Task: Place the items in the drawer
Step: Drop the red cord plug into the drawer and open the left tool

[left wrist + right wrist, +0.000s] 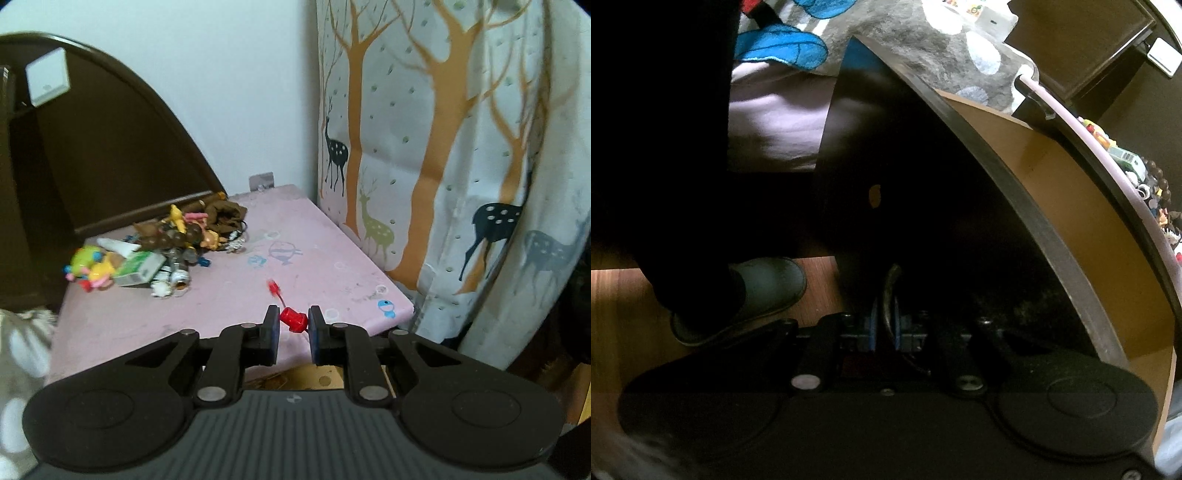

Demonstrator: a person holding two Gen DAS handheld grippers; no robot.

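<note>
Beside the drawer [1052, 206], the handle [888, 295] and the right gripper [885, 326] pinching it sink into shadow, while the toy pile [1145, 184] is cut by the picture's edge.

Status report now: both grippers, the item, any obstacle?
Left gripper holds red piece above table. Right gripper shut on drawer handle. Drawer open, way clear.

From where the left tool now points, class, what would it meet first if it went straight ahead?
The left tool already has a small red piece between its fingers. Straight on lies the pink tabletop, bare along that line; the toy pile sits off to the left. Depth is uncertain; the white wall is probably beyond.
</note>
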